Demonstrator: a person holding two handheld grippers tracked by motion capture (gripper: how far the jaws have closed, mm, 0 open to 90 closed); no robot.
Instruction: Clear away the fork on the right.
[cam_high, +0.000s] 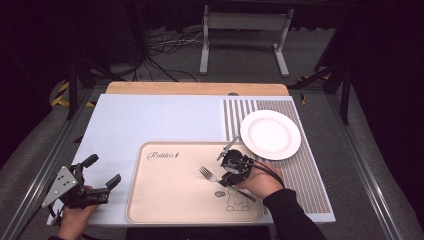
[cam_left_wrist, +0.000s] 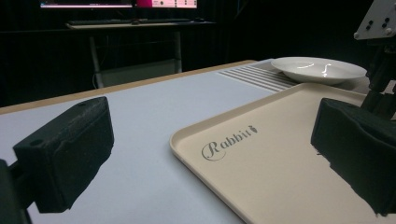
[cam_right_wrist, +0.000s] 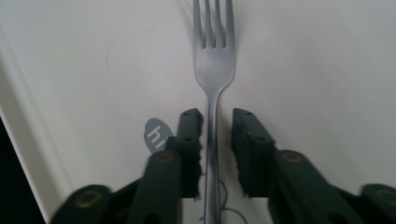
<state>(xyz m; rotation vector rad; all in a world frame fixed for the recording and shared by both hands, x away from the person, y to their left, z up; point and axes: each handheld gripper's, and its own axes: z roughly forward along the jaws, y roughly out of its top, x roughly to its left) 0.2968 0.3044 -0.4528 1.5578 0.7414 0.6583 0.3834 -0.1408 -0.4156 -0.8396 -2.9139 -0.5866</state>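
1. The right gripper (cam_right_wrist: 215, 135) straddles the handle of the fork (cam_right_wrist: 213, 70); its two black pads sit on either side of the thin neck just behind the bowl of the tines, the left pad near or touching the metal, the right with a narrow gap; I judge the jaws closing or barely closed on it, not yet firmly clamped, though the angle makes contact hard to settle.
2. The fork lies flat on the tray (cam_high: 165, 200), tines pointing away from the fingers; gripping near the neck probably keeps the long handle from swinging.
3. The left gripper (cam_high: 97, 177) hovers off the tray's near-left corner, jaws spread wide and holding nothing; it seems parked out of the way.
4. The plate (cam_high: 270, 134) stands beyond the right fingers on a striped mat (cam_high: 310, 185); possibly the fork's destination.
5. Materials: the fork is smooth brushed steel, slim and rigid; the tray is matte beige plastic with a raised rim; the plate is glossy white ceramic; the pads look like rough foam.
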